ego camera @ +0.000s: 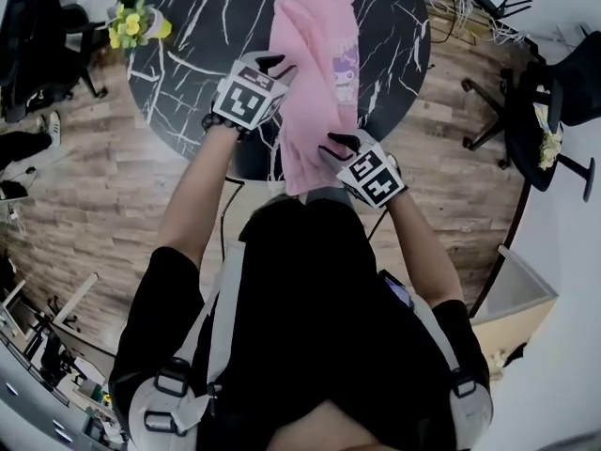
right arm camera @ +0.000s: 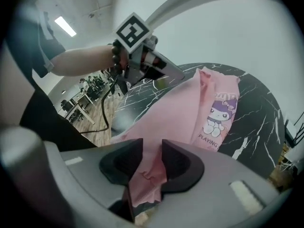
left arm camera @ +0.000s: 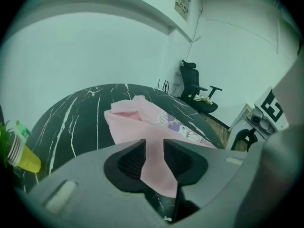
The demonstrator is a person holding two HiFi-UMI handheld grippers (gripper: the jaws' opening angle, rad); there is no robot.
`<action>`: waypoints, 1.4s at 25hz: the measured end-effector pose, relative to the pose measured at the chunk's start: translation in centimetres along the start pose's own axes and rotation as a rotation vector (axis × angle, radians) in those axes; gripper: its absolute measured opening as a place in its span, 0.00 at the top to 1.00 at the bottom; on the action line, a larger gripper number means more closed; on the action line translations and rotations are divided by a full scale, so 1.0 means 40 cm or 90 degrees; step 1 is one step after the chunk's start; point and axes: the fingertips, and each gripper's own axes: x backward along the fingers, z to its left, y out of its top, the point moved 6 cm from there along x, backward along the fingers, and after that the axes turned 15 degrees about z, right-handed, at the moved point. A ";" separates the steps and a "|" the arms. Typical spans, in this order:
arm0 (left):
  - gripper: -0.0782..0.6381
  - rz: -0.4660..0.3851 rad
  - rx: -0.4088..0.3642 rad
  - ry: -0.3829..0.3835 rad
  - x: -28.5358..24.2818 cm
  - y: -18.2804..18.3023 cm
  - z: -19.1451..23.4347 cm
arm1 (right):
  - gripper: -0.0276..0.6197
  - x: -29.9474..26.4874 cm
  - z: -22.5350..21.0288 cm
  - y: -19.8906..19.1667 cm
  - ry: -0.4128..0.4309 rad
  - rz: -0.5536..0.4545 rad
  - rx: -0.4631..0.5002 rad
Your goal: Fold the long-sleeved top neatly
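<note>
Left gripper (left arm camera: 154, 148) fingers (left arm camera: 129, 161) narrowly apart, pinching pink long-sleeved top (left arm camera: 137, 122), right gripper (right arm camera: 152, 151) fingers (right arm camera: 178, 164) pinching its edge

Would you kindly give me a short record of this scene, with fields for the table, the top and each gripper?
table: round, black marble with white veins
top: pink, bunched lengthwise, far end lying on the table
print: cartoon figure, facing up
left gripper: shut on the top's left edge
right gripper: shut on the top's near end, fabric bunched between its jaws
flowers: yellow, at the table's left edge
chair: black, on the floor at right
fold: not yet neat
</note>
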 end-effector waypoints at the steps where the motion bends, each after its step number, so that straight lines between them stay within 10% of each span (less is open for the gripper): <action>1: 0.71 -0.001 -0.001 0.007 -0.007 0.013 0.021 | 0.76 -0.005 -0.001 -0.007 0.007 0.008 0.001; 16: 0.69 0.026 -0.067 0.028 -0.160 0.186 0.161 | 0.78 -0.058 -0.009 -0.102 0.032 0.028 -0.054; 35: 0.69 0.014 -0.062 0.047 -0.253 0.183 0.171 | 0.79 -0.073 -0.016 -0.119 0.005 -0.009 -0.101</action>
